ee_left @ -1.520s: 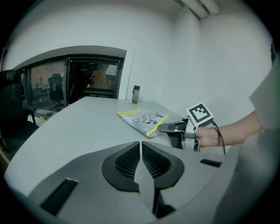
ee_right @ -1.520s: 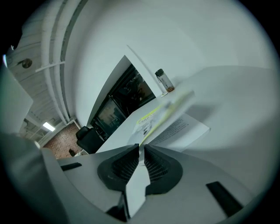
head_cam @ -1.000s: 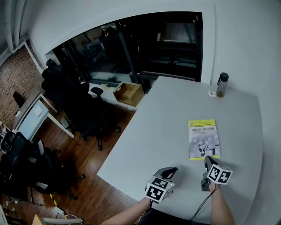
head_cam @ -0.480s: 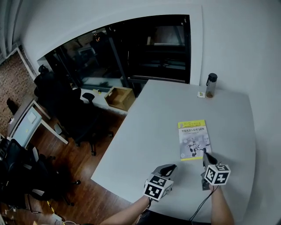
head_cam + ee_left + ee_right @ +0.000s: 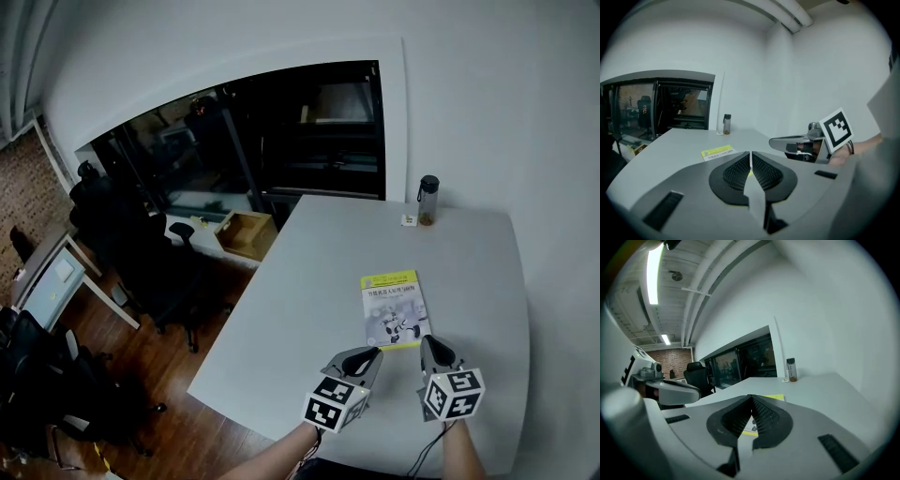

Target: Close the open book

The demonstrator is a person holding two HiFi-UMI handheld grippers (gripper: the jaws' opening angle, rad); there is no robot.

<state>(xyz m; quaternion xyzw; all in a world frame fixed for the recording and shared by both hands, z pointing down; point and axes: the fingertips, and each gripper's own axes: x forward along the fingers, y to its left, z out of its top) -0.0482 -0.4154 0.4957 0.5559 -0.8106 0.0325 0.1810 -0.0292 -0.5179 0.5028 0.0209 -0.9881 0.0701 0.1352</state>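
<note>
Left gripper point(image 5: 367, 355): clenched, pads together, nothing between them. Right gripper point(image 5: 427, 345): same, clenched and empty. The book point(image 5: 394, 307) lies flat on the white table point(image 5: 300, 309) just ahead of both sets of my fingertips, nearer the right ones, yellow cover up. It looks closed already, so I judge there's no page left to flip. To finish well, I hold my tips off the cover and avoid nudging or dragging it. The bottle point(image 5: 427, 200) stands well beyond my fingers, so it's no risk.
</note>
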